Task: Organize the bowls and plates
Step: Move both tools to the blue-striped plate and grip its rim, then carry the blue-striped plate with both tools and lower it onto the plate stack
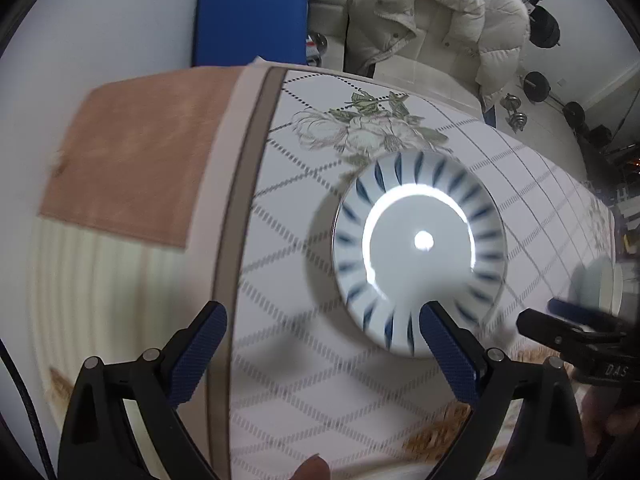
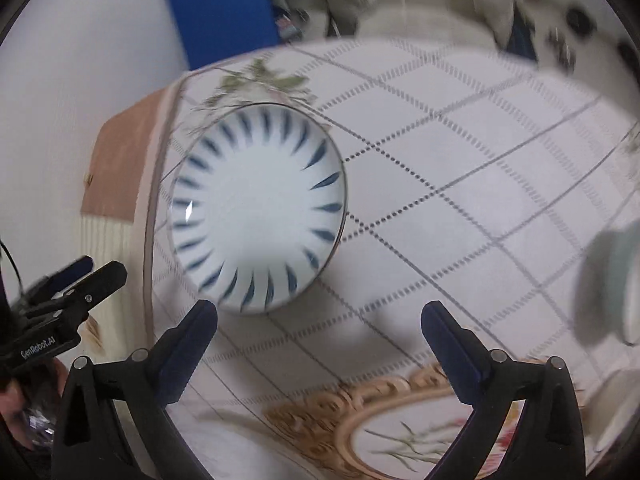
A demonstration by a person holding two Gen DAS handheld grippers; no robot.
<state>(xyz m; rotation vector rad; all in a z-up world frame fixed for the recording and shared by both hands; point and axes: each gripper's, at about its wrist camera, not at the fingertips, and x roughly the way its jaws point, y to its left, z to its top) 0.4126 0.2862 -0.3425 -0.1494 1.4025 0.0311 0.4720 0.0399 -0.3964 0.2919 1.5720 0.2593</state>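
A white plate [image 1: 420, 256] with blue dashes round its rim lies flat on the patterned tablecloth [image 1: 304, 208]. My left gripper [image 1: 324, 320] hangs over the cloth, open and empty; its right fingertip overlaps the plate's near rim in the picture. In the right wrist view the same plate [image 2: 258, 208] lies just beyond my right gripper [image 2: 320, 312], which is open with nothing between its fingers. Each gripper shows in the other's view: the right gripper [image 1: 540, 314] at the right, the left gripper [image 2: 102, 266] at the left. A pale green dish [image 2: 612, 280] is blurred at the right edge.
The table's left edge runs past a brown cloth [image 1: 132, 152] hanging down. Behind the table are a blue panel [image 1: 252, 12], a white padded jacket [image 1: 432, 20] and dumbbells [image 1: 516, 112] on the floor. A gold oval ornament [image 2: 400, 412] is printed on the cloth near me.
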